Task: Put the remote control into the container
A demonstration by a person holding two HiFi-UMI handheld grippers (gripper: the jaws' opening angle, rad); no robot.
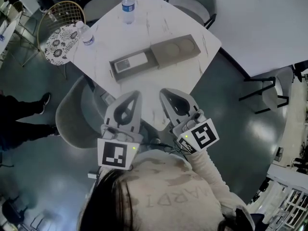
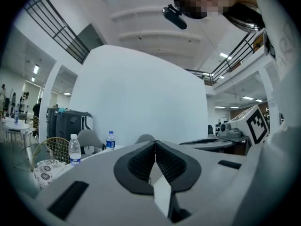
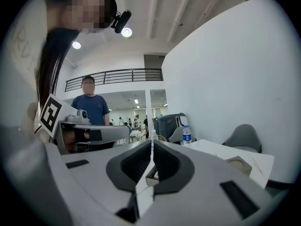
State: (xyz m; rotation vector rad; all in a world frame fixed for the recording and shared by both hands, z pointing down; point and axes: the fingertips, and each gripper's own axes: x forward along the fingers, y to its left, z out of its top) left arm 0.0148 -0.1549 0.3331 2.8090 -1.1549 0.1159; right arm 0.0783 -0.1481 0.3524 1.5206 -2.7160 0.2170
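A pale remote control (image 1: pixel 131 63) lies inside a long grey container (image 1: pixel 117 72) on the white marble table (image 1: pixel 159 28). The container's grey lid (image 1: pixel 175 49), with two round hollows, sits against its right end. My left gripper (image 1: pixel 136 95) and right gripper (image 1: pixel 166 93) are held side by side near the table's close corner, short of the container. Both point level at it and both are shut with nothing between the pads. In the left gripper view the left gripper (image 2: pixel 154 143) has its pads pressed together. The right gripper (image 3: pixel 152 143) looks the same in its own view.
Two water bottles (image 1: pixel 127 6) (image 1: pixel 85 32) stand at the table's far side. A wire chair with a patterned cushion (image 1: pixel 60 40) and grey chairs (image 1: pixel 72 119) ring the table. A person (image 3: pixel 91 107) in a blue shirt stands beyond it.
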